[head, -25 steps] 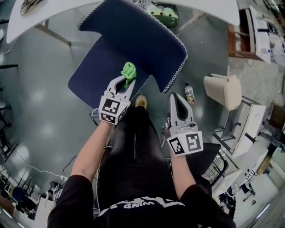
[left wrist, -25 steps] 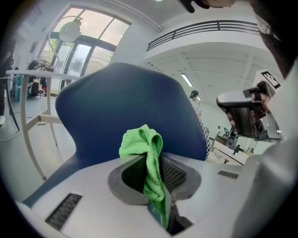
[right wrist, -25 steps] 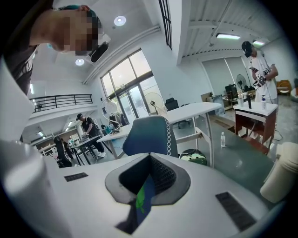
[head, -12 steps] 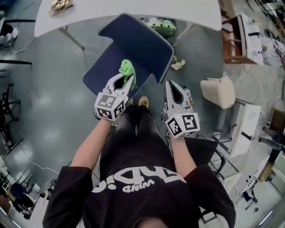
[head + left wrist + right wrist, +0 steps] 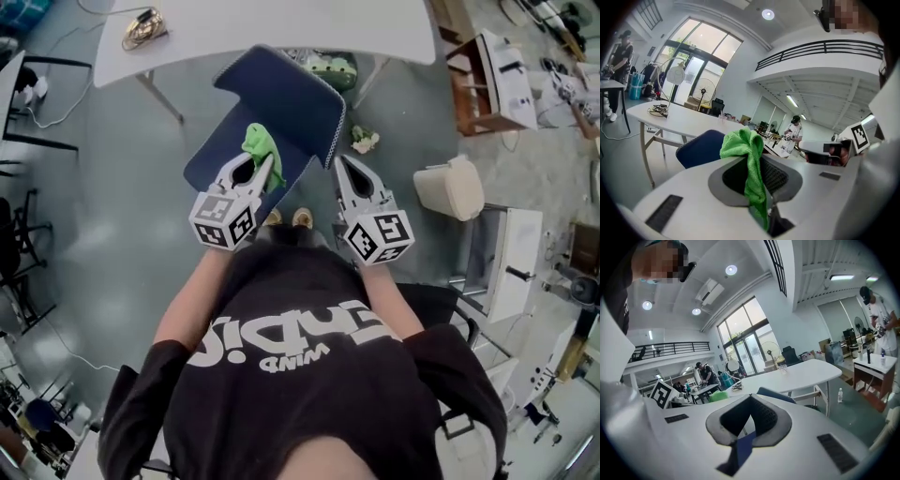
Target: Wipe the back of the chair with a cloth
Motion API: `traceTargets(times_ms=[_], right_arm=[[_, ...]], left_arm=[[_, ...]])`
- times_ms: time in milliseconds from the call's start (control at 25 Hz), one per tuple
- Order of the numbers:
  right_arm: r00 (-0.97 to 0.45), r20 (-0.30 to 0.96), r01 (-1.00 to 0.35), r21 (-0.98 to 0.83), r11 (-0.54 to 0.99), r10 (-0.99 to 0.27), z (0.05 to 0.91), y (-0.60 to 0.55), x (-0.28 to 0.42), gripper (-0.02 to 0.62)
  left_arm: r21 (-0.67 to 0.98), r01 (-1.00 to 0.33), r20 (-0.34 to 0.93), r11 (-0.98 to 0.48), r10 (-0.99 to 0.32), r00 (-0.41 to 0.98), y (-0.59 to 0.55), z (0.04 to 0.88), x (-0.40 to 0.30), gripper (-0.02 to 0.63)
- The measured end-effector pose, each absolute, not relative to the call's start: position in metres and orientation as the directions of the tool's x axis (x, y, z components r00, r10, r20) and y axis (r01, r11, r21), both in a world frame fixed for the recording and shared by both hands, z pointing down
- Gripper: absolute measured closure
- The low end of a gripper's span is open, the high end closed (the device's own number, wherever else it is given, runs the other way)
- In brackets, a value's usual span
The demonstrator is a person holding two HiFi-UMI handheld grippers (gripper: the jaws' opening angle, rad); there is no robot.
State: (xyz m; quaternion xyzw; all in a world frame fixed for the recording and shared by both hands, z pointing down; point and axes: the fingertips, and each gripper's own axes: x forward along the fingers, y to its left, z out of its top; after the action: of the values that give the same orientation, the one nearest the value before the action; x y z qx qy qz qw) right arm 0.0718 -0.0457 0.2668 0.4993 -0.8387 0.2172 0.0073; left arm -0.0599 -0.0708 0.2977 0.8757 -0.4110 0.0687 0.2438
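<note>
A dark blue chair (image 5: 272,103) stands in front of me, its backrest toward the white table. My left gripper (image 5: 257,167) is shut on a green cloth (image 5: 259,146), which hangs over the chair's seat just below the backrest. In the left gripper view the cloth (image 5: 747,159) is bunched over the jaw tips of the left gripper (image 5: 753,149), and the chair (image 5: 699,148) shows behind. My right gripper (image 5: 339,161) is shut with nothing in it, by the chair's right edge. In the right gripper view the right gripper (image 5: 750,398) points past the chair (image 5: 777,395).
A white table (image 5: 281,26) spans the far side, with a green object (image 5: 333,67) under it. To the right are a beige bin (image 5: 452,187), a wooden shelf unit (image 5: 487,80) and a white cabinet (image 5: 511,253). A small item (image 5: 364,141) lies on the grey floor.
Both grippers have come forward to the chair, the right one up beside its edge. The left keeps hold of the cloth. The head view has pulled back and shows more of the room.
</note>
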Motion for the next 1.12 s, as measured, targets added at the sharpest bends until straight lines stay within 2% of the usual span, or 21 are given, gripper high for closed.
traceTargets(times_ms=[240,600,760,1120], right_arm=[[-0.515,0.198,-0.84,-0.31,0.446,-0.834,0.244,-0.041,0.077,0.598],[-0.512,0.183,-0.851,-0.239,0.467,-0.839,0.228,-0.026,0.085,0.598],[-0.5,0.188,-0.859,-0.23,0.457,-0.845,0.236,-0.025,0.093,0.598],[-0.465,0.205,-0.876,-0.244,0.416,-0.861,0.252,-0.02,0.11,0.598]], left_arm=[[0.347,-0.739,0.257,-0.578,-0.699,0.668,-0.066,0.26,-0.054,0.546],[0.228,-0.753,0.197,-0.618,-0.728,0.657,-0.038,0.219,-0.071,0.546],[0.18,-0.78,0.186,-0.599,-0.758,0.625,-0.029,0.221,-0.083,0.546],[0.195,-0.834,0.199,-0.516,-0.812,0.548,-0.025,0.246,-0.105,0.546]])
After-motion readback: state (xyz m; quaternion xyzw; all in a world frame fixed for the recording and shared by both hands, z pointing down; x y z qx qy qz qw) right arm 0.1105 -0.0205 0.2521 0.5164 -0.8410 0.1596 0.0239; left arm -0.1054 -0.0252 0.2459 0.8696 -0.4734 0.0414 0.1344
